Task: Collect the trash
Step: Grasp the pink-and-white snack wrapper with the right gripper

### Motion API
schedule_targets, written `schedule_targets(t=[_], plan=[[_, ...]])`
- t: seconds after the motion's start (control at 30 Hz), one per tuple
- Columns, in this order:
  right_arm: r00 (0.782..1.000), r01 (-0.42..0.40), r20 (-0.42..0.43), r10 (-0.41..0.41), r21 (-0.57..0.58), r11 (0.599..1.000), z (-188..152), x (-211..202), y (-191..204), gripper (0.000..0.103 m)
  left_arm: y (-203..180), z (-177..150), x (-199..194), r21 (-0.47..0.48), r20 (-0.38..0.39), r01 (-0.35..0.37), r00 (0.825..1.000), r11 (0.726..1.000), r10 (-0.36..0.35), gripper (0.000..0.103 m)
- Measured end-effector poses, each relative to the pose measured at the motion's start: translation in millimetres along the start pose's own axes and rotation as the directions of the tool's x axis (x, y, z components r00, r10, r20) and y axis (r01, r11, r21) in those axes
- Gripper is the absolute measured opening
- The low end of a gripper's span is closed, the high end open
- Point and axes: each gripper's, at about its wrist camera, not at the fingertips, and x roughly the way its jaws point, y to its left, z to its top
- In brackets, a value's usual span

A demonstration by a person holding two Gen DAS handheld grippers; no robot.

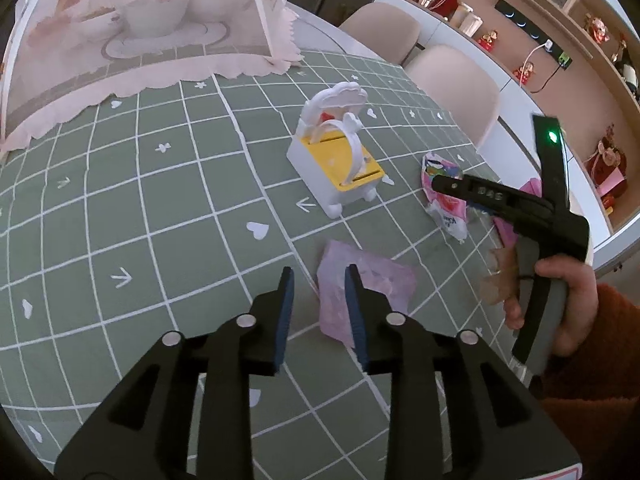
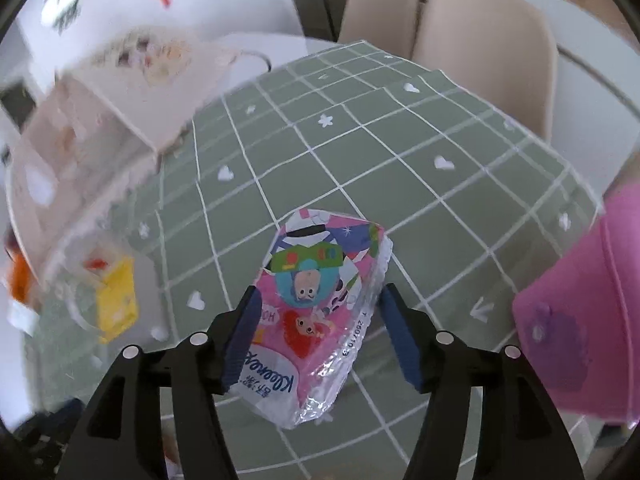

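A pink cartoon-printed Kleenex tissue packet (image 2: 320, 312) lies on the green grid tablecloth (image 2: 400, 160), between the fingers of my open right gripper (image 2: 318, 300). The packet also shows in the left wrist view (image 1: 444, 200), partly behind the right gripper. A crumpled pale purple wrapper (image 1: 376, 292) lies flat on the cloth. My left gripper (image 1: 319, 278) is open just above its left edge, the right fingertip (image 1: 352, 280) over the wrapper.
A white and yellow toy-like box (image 1: 340, 164) stands mid-table. A pink mesh food cover (image 1: 132, 28) over bowls sits at the far left. A pink bag or bin (image 2: 584, 320) is at the right. Beige chairs (image 1: 452, 80) stand beyond the table edge.
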Motion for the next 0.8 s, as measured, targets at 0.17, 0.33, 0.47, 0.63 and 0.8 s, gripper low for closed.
schedule_targets(t=[0.17,0.33,0.47,0.63,0.8], plan=[[0.999,0.037,-0.005,-0.037,-0.095,0.995,2.3,4.3,11.2,0.051,-2.7,-1.6,0.3,0.021,-0.01,-0.01,1.0,1.0,0.01,0.029],[1.0,-0.006,-0.026,0.003,-0.129,0.992,-4.0,-5.6,1.2,0.013,-5.4,0.4,1.0,0.034,-0.01,0.003,1.0,0.999,-0.003,0.033],[0.997,-0.074,-0.04,0.071,-0.104,0.992,-18.0,-21.9,-8.5,0.008,-7.4,2.0,1.8,0.05,-0.01,0.015,1.0,0.999,-0.015,0.036],[0.997,-0.079,-0.001,0.079,-0.105,0.991,-35.2,-48.1,-15.7,0.007,-2.8,-1.6,2.3,0.061,-0.016,0.007,1.0,0.998,-0.006,0.039],[0.996,-0.086,0.028,0.09,-0.111,0.99,-44.8,-66.5,-17.7,0.007,-0.1,-9.7,6.0,0.066,-0.041,0.0,0.999,0.998,0.003,0.039]])
